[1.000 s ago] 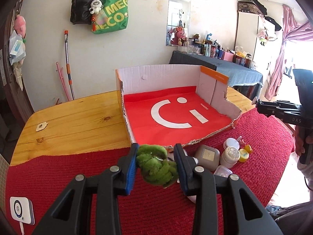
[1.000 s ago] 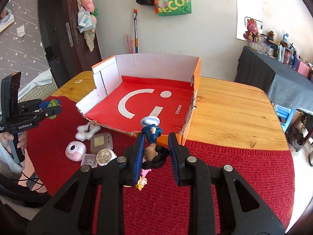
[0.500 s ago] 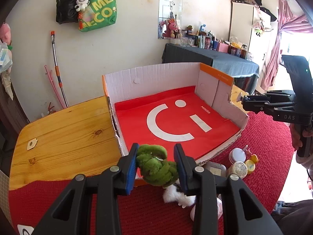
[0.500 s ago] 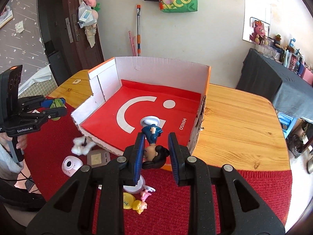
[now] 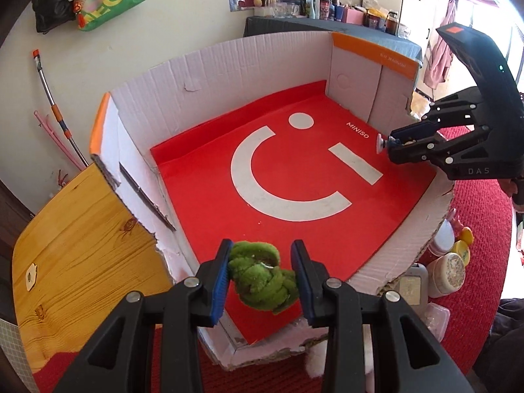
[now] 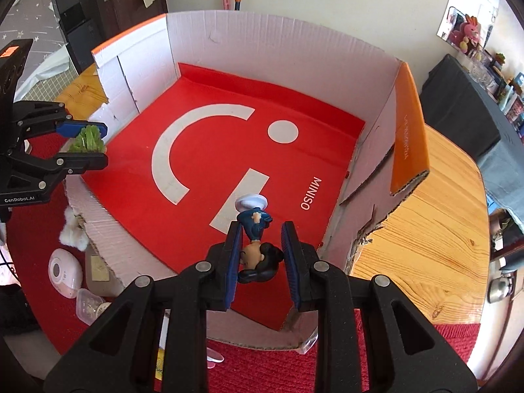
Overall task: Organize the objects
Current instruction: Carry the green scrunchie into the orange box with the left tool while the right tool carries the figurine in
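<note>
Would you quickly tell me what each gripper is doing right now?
Left gripper: shut on the green plush toy, above the box.
Right gripper: shut on the doll, held upside down above the box.

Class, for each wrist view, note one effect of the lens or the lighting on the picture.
Left wrist view: fisheye bends the cardboard box walls; the window at right is blown out white. Right wrist view: dark vignette rings the corners, and the wooden table edge curves; the figurine stays sharp.
</note>
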Demonstrator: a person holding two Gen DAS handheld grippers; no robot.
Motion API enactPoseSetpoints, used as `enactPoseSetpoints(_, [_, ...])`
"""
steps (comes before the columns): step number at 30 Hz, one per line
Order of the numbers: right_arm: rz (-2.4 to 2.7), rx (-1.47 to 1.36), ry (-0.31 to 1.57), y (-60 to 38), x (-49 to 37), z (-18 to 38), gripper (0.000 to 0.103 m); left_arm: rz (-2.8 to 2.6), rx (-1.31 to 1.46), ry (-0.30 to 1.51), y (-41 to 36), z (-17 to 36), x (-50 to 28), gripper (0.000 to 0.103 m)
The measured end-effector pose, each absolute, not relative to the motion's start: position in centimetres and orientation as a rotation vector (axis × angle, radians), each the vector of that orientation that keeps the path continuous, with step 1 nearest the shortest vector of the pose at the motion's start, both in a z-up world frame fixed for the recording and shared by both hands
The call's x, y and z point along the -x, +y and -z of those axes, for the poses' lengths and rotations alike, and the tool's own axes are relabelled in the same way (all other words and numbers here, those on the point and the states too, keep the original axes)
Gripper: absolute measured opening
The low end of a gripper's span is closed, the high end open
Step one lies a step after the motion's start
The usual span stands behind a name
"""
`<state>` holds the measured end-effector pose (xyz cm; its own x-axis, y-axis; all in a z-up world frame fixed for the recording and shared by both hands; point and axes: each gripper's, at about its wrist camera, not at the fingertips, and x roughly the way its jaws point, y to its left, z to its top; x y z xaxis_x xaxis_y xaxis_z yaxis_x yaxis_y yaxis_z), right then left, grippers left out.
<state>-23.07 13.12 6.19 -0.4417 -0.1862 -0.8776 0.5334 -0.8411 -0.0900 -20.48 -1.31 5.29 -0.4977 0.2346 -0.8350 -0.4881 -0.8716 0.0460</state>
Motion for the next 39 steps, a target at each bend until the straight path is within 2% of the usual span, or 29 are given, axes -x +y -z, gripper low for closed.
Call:
enactPoseSetpoints(14, [2.206,-1.401,0.616,12.8,23.0,-4.6,0.024,-2.269,1.303,0.499,-0.7,-4.2,21.3,0.040])
enactPoseSetpoints(31, [2.208,-1.393,0.627,13.9,21.2,-4.1,0.024,-2.276,1.296,0.493,-0.7,-4.3,21.3,0.042])
enactPoseSetpoints(39, [2.205,-1.395,0.638,14.5,20.1,-3.9,0.024,-2.282,1.291,0.485,-0.6,-4.4,21.3,0.047])
